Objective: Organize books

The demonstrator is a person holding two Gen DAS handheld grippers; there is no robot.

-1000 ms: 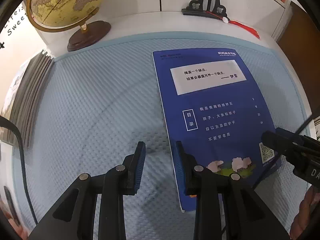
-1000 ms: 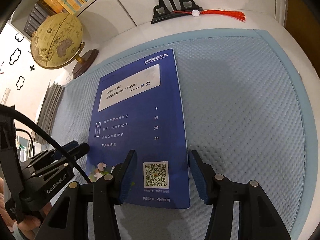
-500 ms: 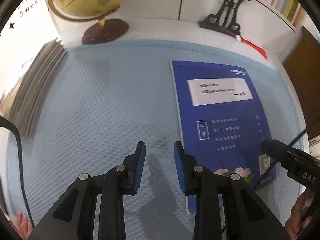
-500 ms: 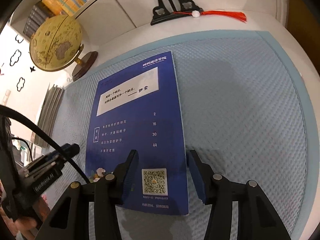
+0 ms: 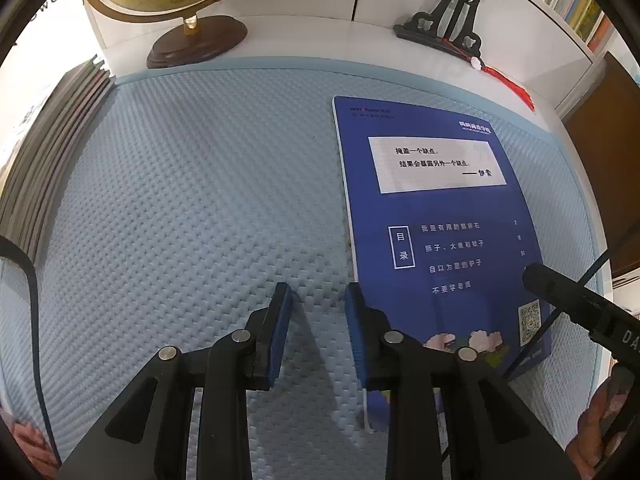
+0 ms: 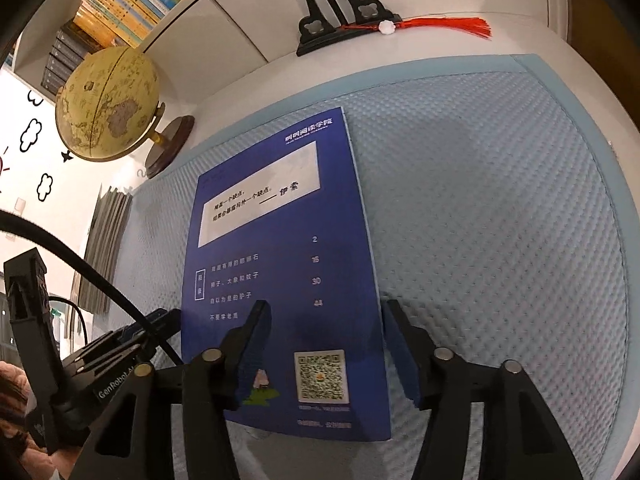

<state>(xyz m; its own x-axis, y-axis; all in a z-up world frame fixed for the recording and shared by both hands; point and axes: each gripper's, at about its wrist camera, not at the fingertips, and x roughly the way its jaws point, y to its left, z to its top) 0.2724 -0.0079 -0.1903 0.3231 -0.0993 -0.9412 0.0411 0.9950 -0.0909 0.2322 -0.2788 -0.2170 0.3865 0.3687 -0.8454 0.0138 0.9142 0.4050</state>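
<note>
Closest in, the left gripper [image 5: 316,328] hangs just left of the blue book [image 5: 436,240], jaws closing on nothing but mat. The right gripper [image 6: 326,354] straddles the book's near right edge, jaws opening, no grip as far as I can see. The book lies flat on the blue mat [image 5: 180,200], so pads could skid off the thin cover. Farther left of the book sits the grey stack [image 5: 44,148], with the globe [image 6: 106,104] beyond.

We see the thin blue softcover book [image 5: 436,216] lying flat on the quilted pale-blue mat [image 5: 200,200], toward three o'clock. At eleven o'clock, behind the mat, stands the yellow globe on its dark wooden base [image 5: 196,40]; the black carved stand [image 5: 444,28] sits at one o'clock; the grey stack of books [image 5: 44,160] lies at nine.
</note>
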